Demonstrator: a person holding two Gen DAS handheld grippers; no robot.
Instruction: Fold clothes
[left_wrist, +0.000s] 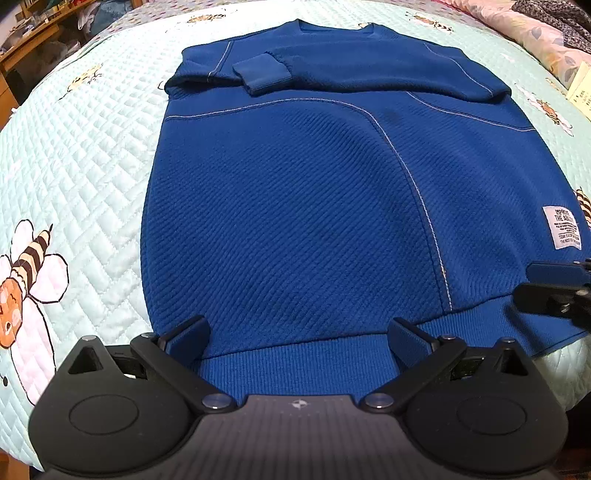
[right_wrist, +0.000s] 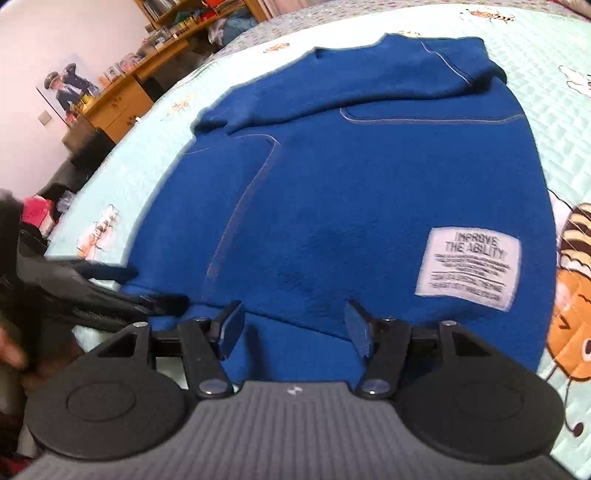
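Observation:
A blue sweatshirt (left_wrist: 295, 203) (right_wrist: 351, 184) lies flat on the quilted bed, hem towards me, with its sleeves folded across the chest and one cuff (left_wrist: 262, 74) on top. A white label (left_wrist: 561, 229) (right_wrist: 469, 266) sits near the hem on the right. My left gripper (left_wrist: 297, 328) (right_wrist: 147, 286) hovers wide open over the ribbed hem at the left part. My right gripper (right_wrist: 294, 314) (left_wrist: 546, 288) stands open over the hem just left of the label. The hem shows in the gap between both pairs of fingers; neither pair presses on the cloth.
The pale green quilt (left_wrist: 74, 147) (right_wrist: 576, 147) with bee prints covers the bed, whose near edge drops off just below the hem. Wooden shelves and a desk (right_wrist: 122, 96) stand beyond the left side. Pink floral bedding (left_wrist: 535, 29) and a paper (left_wrist: 581, 88) lie far right.

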